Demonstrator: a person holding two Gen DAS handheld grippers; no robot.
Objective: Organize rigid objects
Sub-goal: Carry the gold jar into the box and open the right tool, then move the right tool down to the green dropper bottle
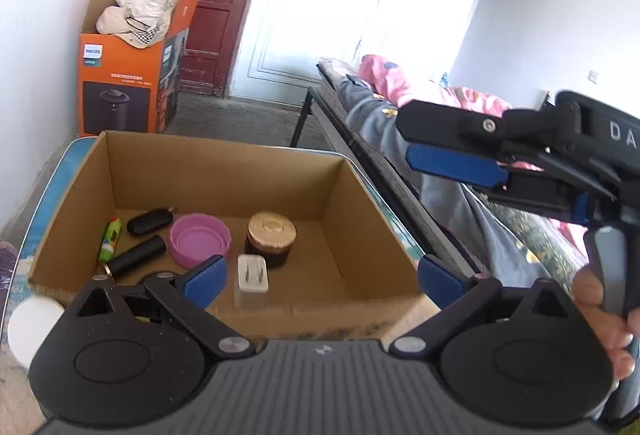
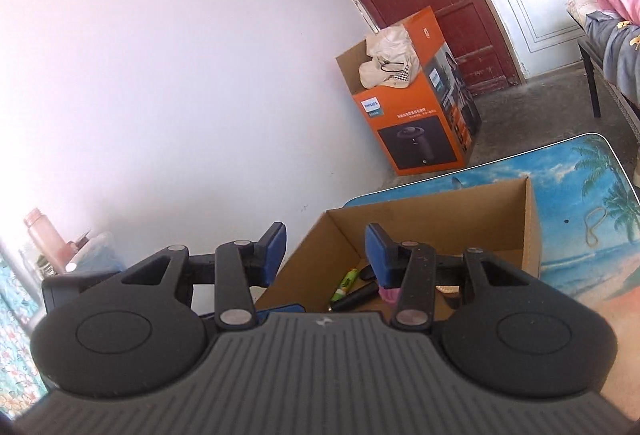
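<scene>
Left hand-held gripper (image 1: 320,275) hangs wide and empty over the cardboard box (image 1: 120,171) on the counter (image 2: 580,171); jar (image 1: 272,237), pink lid (image 1: 200,239) sit inside. Right hand-held gripper (image 2: 326,255) half-open, empty. Looks between drops; next needs another loose item.

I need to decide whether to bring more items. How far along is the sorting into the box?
Done: the box already holds a pink lid, gold-lidded jar, white case, green tube and two black cylinders. In hand: nothing; left gripper and right gripper are both open and empty. Left: a white round object sits outside the box.
</scene>
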